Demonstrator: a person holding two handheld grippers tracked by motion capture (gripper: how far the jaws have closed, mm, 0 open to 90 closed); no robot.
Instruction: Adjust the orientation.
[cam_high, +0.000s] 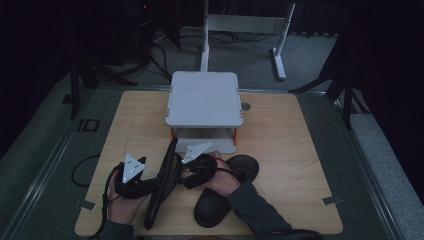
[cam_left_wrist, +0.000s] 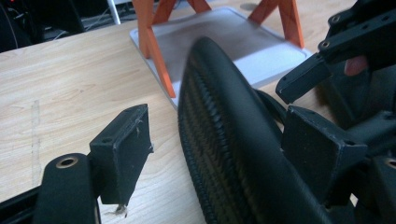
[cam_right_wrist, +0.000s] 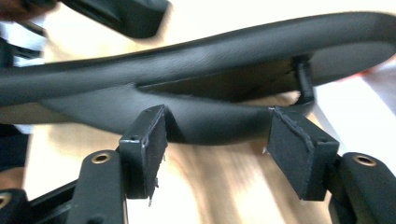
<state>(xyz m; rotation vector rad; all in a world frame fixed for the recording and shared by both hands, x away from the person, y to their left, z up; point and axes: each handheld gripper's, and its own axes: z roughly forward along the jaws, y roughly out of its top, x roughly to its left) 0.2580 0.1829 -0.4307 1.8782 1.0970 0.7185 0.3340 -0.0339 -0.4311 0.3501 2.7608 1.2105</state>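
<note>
A black slipper (cam_high: 161, 192) stands on its long edge at the table's front left, between my two grippers. In the left gripper view its ribbed sole (cam_left_wrist: 224, 140) runs up between the jaws. It lies close against the right pad (cam_left_wrist: 320, 149), and a gap shows beside the left pad (cam_left_wrist: 123, 149). My left gripper (cam_high: 152, 186) is open. My right gripper (cam_high: 181, 172) comes at the slipper from the other side. Its open pads (cam_right_wrist: 142, 149) stand just short of the slipper's strap (cam_right_wrist: 196, 121). A second black slipper (cam_high: 225, 195) lies flat to the right.
A white two-level rack (cam_high: 202, 97) with orange legs (cam_left_wrist: 156, 51) stands at the middle of the wooden table (cam_high: 290, 140), just beyond the slippers. Its lower tray (cam_left_wrist: 233, 42) is bare. Stands and cables crowd the dark floor behind.
</note>
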